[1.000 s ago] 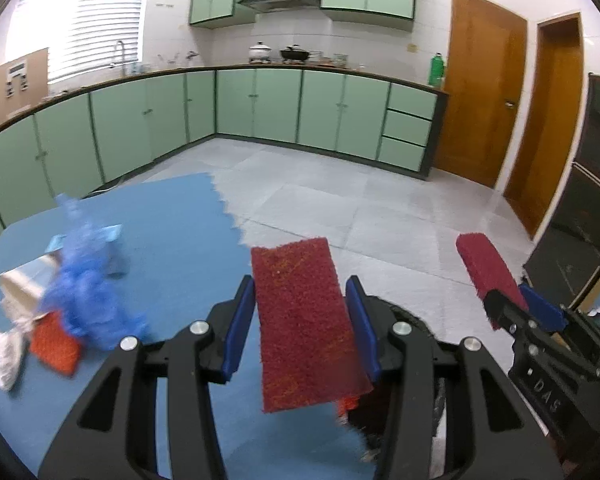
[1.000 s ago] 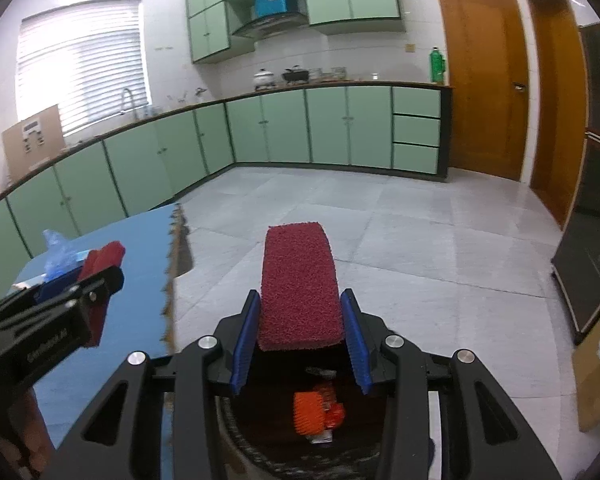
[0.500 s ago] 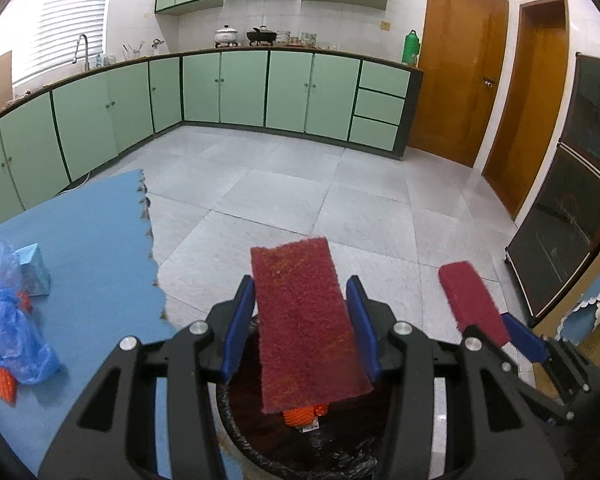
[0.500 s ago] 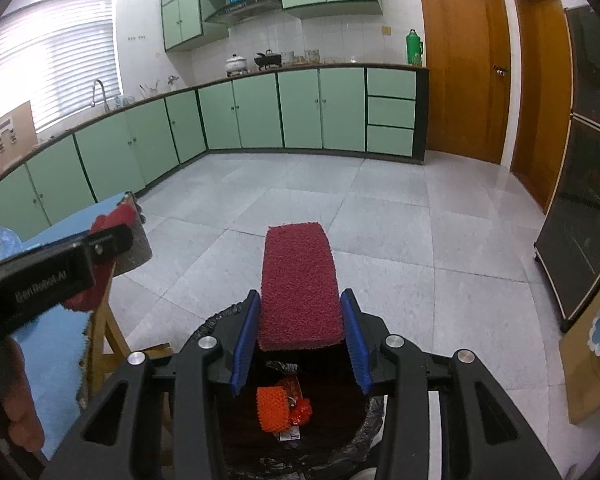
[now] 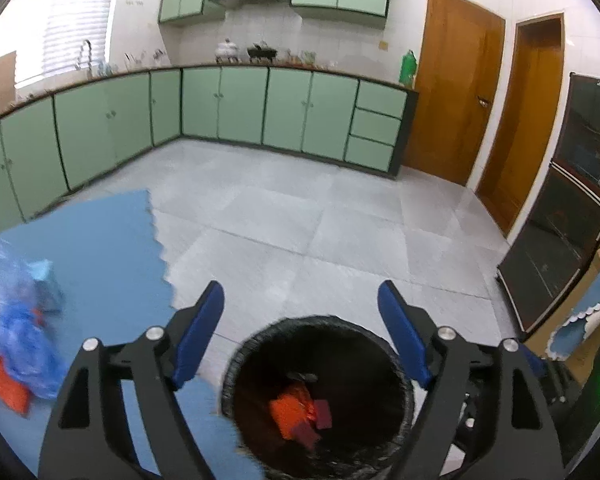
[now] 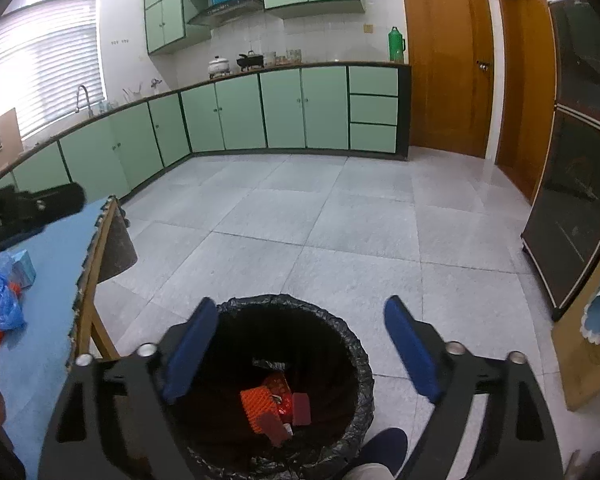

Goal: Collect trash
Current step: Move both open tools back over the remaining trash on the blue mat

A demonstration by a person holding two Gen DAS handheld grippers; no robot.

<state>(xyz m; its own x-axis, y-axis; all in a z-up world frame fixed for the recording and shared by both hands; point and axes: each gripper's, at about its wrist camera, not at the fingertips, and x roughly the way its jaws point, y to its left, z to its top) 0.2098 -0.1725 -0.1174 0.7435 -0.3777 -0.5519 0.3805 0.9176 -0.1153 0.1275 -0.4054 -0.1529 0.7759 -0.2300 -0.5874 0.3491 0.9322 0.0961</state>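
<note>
A black-lined trash bin stands on the floor beside the blue table; it also shows in the right wrist view. Inside lie orange trash and two dark red scouring pads. My left gripper is open and empty above the bin. My right gripper is open and empty above the bin too. On the table lie a blue plastic bag, an orange piece and a small blue box.
The blue table is at the left, with its wooden leg near the bin. Green cabinets line the far wall. A dark cabinet stands at the right. A shoe is beside the bin.
Both grippers have opened and let go of their red scouring pads, which now lie in the bin. The left gripper moved from over the table to over the bin.
</note>
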